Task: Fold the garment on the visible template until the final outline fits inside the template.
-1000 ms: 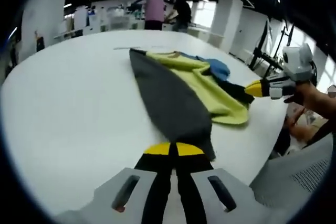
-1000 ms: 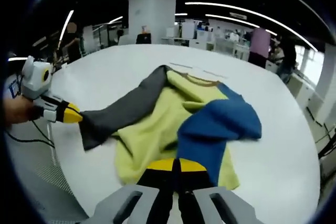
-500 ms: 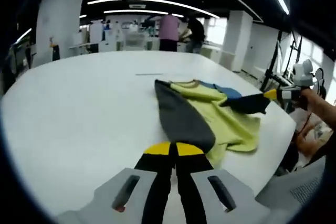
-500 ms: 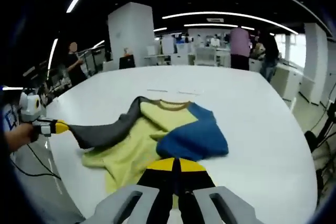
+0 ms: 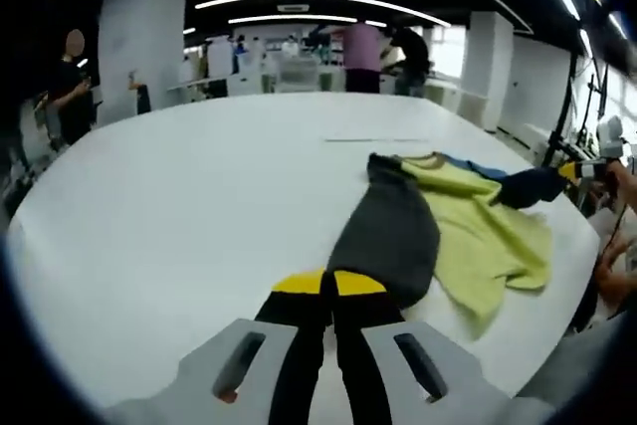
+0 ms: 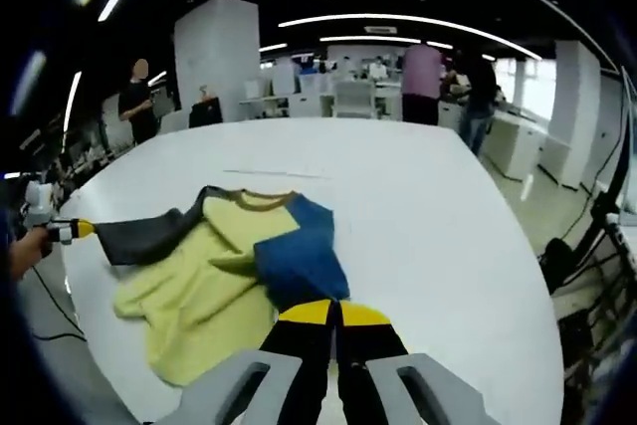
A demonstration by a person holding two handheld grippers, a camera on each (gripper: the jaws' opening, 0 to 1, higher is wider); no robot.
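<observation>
Both jaws are clamped: my left gripper (image 5: 329, 286) on the grey sleeve (image 5: 393, 236), my right gripper (image 6: 335, 314) on the blue sleeve (image 6: 299, 261). I'm spreading the sweatshirt (image 6: 204, 281); next, lay it flat on the white table (image 6: 438, 236).

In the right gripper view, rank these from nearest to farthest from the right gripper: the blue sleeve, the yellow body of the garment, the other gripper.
1. blue sleeve, clamped in the right gripper, straight ahead.
2. yellow body, left of the sleeve on the white table.
3. left gripper, far left, pinching the grey sleeve.
</observation>
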